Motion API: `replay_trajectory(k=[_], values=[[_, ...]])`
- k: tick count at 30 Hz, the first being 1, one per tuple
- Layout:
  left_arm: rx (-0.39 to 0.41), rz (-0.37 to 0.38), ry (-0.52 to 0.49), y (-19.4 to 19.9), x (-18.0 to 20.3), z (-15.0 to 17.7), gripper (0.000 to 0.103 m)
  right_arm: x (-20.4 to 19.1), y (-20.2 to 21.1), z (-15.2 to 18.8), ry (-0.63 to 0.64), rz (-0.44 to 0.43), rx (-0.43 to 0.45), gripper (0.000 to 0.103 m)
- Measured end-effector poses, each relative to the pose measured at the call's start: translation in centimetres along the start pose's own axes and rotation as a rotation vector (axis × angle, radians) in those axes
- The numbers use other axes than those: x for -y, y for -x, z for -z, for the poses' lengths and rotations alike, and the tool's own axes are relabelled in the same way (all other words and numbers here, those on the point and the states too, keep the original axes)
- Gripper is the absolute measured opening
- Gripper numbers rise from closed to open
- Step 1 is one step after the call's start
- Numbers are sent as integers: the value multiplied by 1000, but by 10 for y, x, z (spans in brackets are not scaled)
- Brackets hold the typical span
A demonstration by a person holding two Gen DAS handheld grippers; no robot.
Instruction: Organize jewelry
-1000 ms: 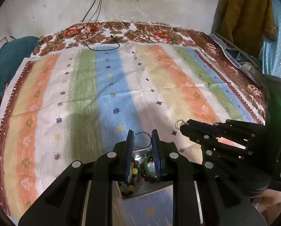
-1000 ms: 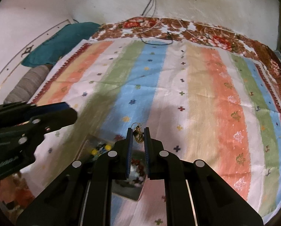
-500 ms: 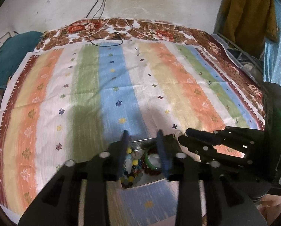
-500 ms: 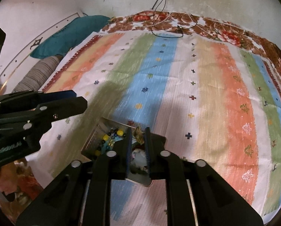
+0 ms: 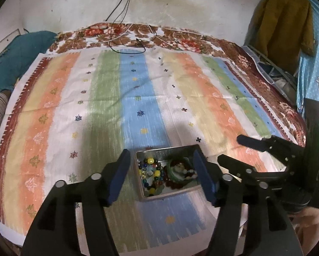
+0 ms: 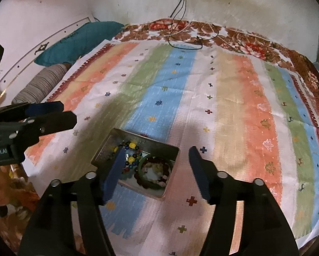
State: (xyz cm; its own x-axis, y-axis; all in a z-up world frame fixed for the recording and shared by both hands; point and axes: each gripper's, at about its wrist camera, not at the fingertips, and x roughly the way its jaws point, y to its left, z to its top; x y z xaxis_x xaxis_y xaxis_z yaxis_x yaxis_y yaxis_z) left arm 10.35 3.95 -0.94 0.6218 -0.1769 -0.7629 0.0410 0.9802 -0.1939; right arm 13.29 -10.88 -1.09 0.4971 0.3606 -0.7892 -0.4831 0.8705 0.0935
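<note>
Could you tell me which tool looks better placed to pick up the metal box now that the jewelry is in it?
Probably the left tool: it is open with the metal box framed between its fingers. The right tool, also open, sits off toward the box's right edge.

The cloth (image 5: 138, 98) carries orange, green, blue and white stripes — its border (image 5: 150, 36) brown-and-red floral; the pillow (image 6: 80, 40) is teal.

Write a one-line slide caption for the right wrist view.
Open right gripper above a metal tin of beads and a green bangle on a striped cloth.
</note>
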Motion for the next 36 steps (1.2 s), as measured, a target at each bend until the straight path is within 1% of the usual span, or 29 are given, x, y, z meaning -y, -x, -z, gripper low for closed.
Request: replay_trajectory(k=[2,4,6,7,9,11,17,21,26,27,29,31,36], values=[[6,-18,-28,4,6,6,75,0,8,3,-2,-6,13,73],[7,-26,-53,7,11,11,81,0,16,6,-3,-15,30,83],[9,-38,-72,9,15,16,87,0,22,10,-5,-21,39,84],[10,-41,-76,10,15,18,88,0,24,12,-7,-25,40,85],[9,-44,-87,13,17,23,95,2,29,17,-11,-34,41,88],[8,-47,-94,14,18,27,97,3,32,20,-10,-44,43,92],[7,-54,-95,19,17,37,97,4,42,32,-7,-56,44,95],[21,-65,-95,22,20,41,97,5,47,36,-5,-52,53,95],[37,-76,-119,26,26,44,97,3,52,43,5,-49,62,95],[39,-83,-120,26,26,44,97,3,53,43,5,-41,67,95],[43,-103,-123,26,27,45,97,1,58,46,18,2,95,95],[46,-94,-129,27,28,45,97,1,62,48,15,-6,110,95],[72,-93,-161,33,33,48,97,8,64,48,-13,-23,111,95]])
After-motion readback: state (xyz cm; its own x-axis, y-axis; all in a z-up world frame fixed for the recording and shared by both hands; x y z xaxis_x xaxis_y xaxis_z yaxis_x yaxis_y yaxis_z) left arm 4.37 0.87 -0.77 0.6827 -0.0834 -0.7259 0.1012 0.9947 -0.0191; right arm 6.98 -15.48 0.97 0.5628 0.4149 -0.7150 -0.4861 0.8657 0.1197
